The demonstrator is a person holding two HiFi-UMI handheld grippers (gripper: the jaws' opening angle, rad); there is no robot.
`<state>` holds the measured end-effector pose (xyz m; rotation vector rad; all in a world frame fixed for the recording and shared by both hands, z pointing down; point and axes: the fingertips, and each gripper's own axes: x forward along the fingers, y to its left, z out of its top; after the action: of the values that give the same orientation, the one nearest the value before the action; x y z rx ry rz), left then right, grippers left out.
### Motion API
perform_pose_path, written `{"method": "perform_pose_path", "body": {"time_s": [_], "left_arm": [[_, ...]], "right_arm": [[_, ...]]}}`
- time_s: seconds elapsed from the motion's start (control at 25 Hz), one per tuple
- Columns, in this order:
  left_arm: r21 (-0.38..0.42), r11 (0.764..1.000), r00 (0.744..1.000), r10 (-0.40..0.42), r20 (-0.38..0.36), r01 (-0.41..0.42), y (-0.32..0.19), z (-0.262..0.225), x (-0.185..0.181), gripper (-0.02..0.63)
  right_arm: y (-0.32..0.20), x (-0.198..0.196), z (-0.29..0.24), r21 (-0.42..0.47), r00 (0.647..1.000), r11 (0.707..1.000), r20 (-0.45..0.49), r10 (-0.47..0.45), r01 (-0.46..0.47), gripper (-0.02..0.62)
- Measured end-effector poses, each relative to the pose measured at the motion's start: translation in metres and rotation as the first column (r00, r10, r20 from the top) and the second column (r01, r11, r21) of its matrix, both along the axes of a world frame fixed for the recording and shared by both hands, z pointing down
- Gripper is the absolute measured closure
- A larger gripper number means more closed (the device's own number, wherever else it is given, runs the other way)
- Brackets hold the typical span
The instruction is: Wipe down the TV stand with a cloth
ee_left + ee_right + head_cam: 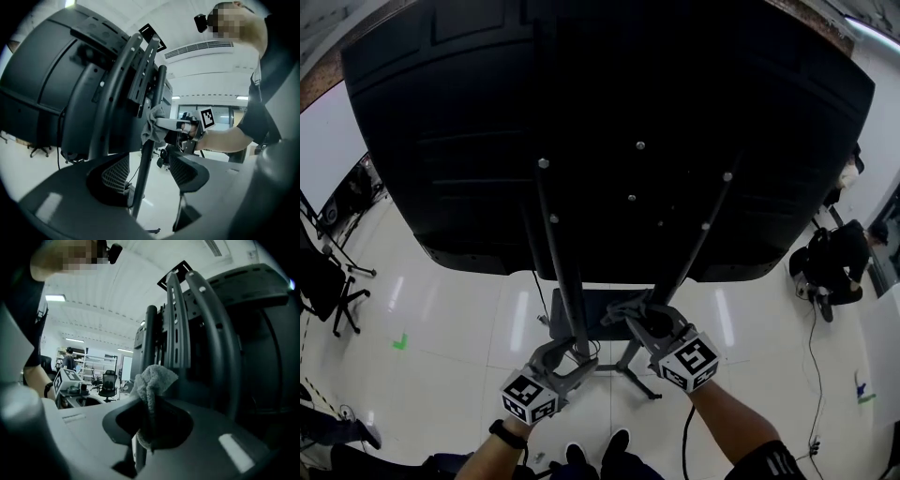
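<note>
Head view: the TV stand (565, 281) is on a pale floor (459, 319); its dark bars go up to the back of a big black TV (581, 122), which fills the far half.
Left gripper (572, 354): near left, low on the stand, with its marker cube toward the person.
Left fingers (110, 176): wide apart; an upright pole (140, 187) of the stand passes between them, and they do not clamp it.
Right gripper (642, 319): just right of the left one and a little farther, also at the lower part of the stand.
Right fingers (187, 423): closed on a grey cloth (151, 380), which bunches up out of them.
Cloth position: in the left gripper view the cloth (152, 124) lies against the same pole, higher than the left fingers, with the right gripper (164, 124) behind it.
Surroundings: an office chair (323, 281) is far left on the floor.
</note>
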<state>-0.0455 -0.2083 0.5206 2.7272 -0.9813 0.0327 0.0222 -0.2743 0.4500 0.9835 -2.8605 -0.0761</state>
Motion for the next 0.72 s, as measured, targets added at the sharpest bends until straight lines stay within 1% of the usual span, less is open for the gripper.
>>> {"method": "perform_pose_path", "body": {"time_s": [0.12, 0.24, 0.36, 0.44, 0.56, 0.64, 0.72], "left_arm": [[0.071, 0.997, 1.000, 0.013, 0.009, -0.013, 0.001, -0.043, -0.011, 0.314], [0.147, 0.989, 1.000, 0.021, 0.021, -0.024, 0.006, -0.090, -0.022, 0.314], [0.216, 0.976, 1.000, 0.024, 0.019, -0.028, 0.009, -0.138, -0.031, 0.314], [0.257, 0.966, 1.000, 0.028, 0.014, -0.030, 0.007, -0.163, -0.038, 0.316], [0.309, 0.951, 0.999, 0.027, 0.018, -0.031, 0.003, -0.193, -0.048, 0.316], [0.346, 0.938, 0.999, 0.026, 0.037, -0.037, 0.002, -0.212, -0.051, 0.316], [0.379, 0.924, 0.998, 0.029, 0.054, -0.047, 0.006, -0.230, -0.052, 0.316]], "right_arm": [[0.003, -0.014, -0.059, 0.076, 1.000, 0.997, 0.012, -0.011, 0.010, 0.557], [0.010, -0.029, -0.121, 0.172, 1.000, 0.985, 0.005, -0.013, 0.012, 0.557], [0.015, -0.043, -0.184, 0.273, 1.000, 0.962, 0.001, -0.023, 0.022, 0.557], [0.013, -0.052, -0.222, 0.319, 1.000, 0.947, -0.004, -0.028, 0.028, 0.557], [0.008, -0.065, -0.271, 0.396, 0.999, 0.918, -0.053, -0.007, 0.028, 0.557], [0.002, -0.072, -0.298, 0.427, 0.997, 0.904, -0.078, 0.005, 0.029, 0.557], [-0.006, -0.077, -0.319, 0.415, 0.997, 0.910, -0.082, 0.009, 0.026, 0.557]]}}
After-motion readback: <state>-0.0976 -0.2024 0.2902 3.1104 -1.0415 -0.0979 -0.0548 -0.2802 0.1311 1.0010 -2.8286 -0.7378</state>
